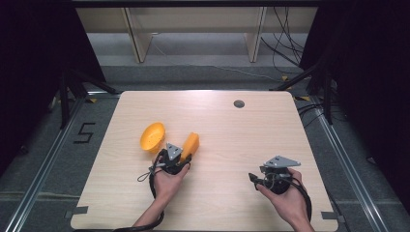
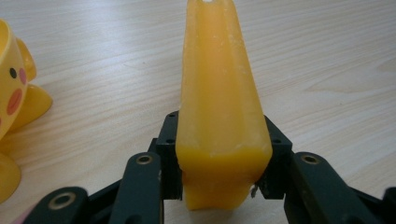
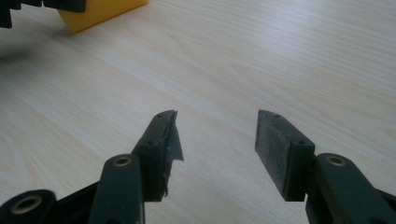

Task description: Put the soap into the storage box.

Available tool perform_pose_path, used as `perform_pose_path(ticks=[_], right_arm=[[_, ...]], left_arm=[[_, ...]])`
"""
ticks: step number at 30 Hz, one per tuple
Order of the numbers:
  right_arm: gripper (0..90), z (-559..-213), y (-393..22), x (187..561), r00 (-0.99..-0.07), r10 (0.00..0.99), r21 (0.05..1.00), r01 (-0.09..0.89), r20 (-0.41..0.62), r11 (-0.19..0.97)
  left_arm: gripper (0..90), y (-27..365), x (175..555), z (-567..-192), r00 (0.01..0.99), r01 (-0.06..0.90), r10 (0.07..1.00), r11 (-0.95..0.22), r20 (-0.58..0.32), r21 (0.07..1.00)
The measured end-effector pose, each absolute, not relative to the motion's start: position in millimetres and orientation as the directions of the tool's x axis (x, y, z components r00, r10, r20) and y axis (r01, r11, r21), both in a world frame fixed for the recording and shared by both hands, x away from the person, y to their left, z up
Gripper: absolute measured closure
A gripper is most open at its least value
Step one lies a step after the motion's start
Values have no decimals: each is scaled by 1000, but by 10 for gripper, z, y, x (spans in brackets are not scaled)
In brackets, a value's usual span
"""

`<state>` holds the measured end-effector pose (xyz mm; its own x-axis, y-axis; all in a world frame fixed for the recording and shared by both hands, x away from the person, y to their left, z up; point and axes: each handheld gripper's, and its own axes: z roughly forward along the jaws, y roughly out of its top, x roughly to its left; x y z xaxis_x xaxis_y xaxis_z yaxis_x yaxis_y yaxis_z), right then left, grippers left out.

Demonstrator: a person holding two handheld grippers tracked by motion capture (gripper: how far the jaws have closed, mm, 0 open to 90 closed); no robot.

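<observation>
Tabletop [image 1: 251, 135]: left claw [image 2: 219, 163] clamps orange block [image 2: 219, 93], end cropped; right claw [image 3: 217, 140] apart.

Yellow block [image 2: 219, 102] runs off the top edge; the yellow cup [image 2: 11, 107] is clipped at left.

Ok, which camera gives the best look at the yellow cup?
The high view: the yellow cup lies whole on the table, tipped on its side beside the left gripper. The left gripper view catches just its edge, with a painted face. The right gripper view adds nothing.
</observation>
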<state>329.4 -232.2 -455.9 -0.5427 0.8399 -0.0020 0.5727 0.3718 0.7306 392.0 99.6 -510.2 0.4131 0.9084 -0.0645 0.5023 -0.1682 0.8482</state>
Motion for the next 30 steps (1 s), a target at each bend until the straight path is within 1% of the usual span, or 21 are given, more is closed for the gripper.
perform_pose_path(ticks=[1, 3, 4, 5, 9, 11, 14, 15, 16, 17, 18, 19, 20, 21, 25, 26, 30], right_arm=[[486, -4550, -2311, 3285, -532, 846, 725, 591, 21, 354], [486, -4560, -2322, 3298, -546, 838, 730, 573, 2, 372], [485, -4551, -2314, 3287, -530, 848, 723, 593, 18, 355], [485, -4552, -2314, 3287, -530, 848, 721, 594, 19, 356], [485, -4553, -2309, 3279, -522, 853, 718, 600, 15, 354], [485, -4541, -2297, 3268, -510, 859, 713, 615, 35, 337], [485, -4541, -2300, 3268, -511, 859, 715, 613, 34, 337], [485, -4548, -2311, 3275, -521, 854, 721, 597, 14, 352], [485, -4548, -2311, 3276, -522, 853, 721, 597, 16, 352], [485, -4558, -2323, 3300, -548, 836, 734, 568, 0, 372], [485, -4558, -2324, 3301, -549, 836, 736, 565, -2, 373], [485, -4548, -2315, 3294, -545, 838, 728, 586, 29, 356], [485, -4548, -2315, 3294, -545, 838, 728, 586, 29, 356], [485, -4560, -2324, 3303, -550, 835, 736, 565, -1, 373], [484, -4557, -2317, 3296, -546, 838, 735, 568, 1, 370], [484, -4555, -2315, 3295, -545, 838, 735, 570, 3, 368], [483, -4560, -2317, 3298, -546, 838, 735, 569, 2, 369]], left_arm=[[604, 1005, 3918, -5098, 413, 501, 908, -165, -67, 850], [604, 1026, 3901, -5080, 411, 491, 909, -160, -66, 856], [604, 1026, 3901, -5080, 411, 491, 909, -160, -66, 856], [605, 1045, 3883, -5040, 422, 473, 905, -166, -57, 865], [605, 1057, 3860, -4975, 423, 453, 904, -159, -55, 877], [605, 1069, 3846, -4923, 428, 441, 902, -148, -62, 885], [604, 1088, 3832, -4885, 425, 435, 903, -137, -69, 890], [605, 1102, 3815, -4860, 418, 436, 905, -120, -83, 892], [605, 1111, 3801, -4842, 417, 427, 906, -127, -70, 896], [605, 1120, 3787, -4820, 416, 417, 908, -137, -55, 899], [605, 1120, 3787, -4820, 416, 417, 908, -137, -55, 899], [604, 1123, 3771, -4800, 408, 417, 912, -134, -54, 899], [604, 1132, 3766, -4789, 413, 408, 909, -132, -53, 903], [605, 1140, 3757, -4771, 413, 405, 909, -137, -48, 904], [604, 1162, 3743, -4733, 393, 394, 918, -124, -45, 911], [605, 1177, 3737, -4716, 377, 388, 926, -130, -28, 912], [604, 1203, 3724, -4691, 362, 387, 932, -116, -34, 915]])
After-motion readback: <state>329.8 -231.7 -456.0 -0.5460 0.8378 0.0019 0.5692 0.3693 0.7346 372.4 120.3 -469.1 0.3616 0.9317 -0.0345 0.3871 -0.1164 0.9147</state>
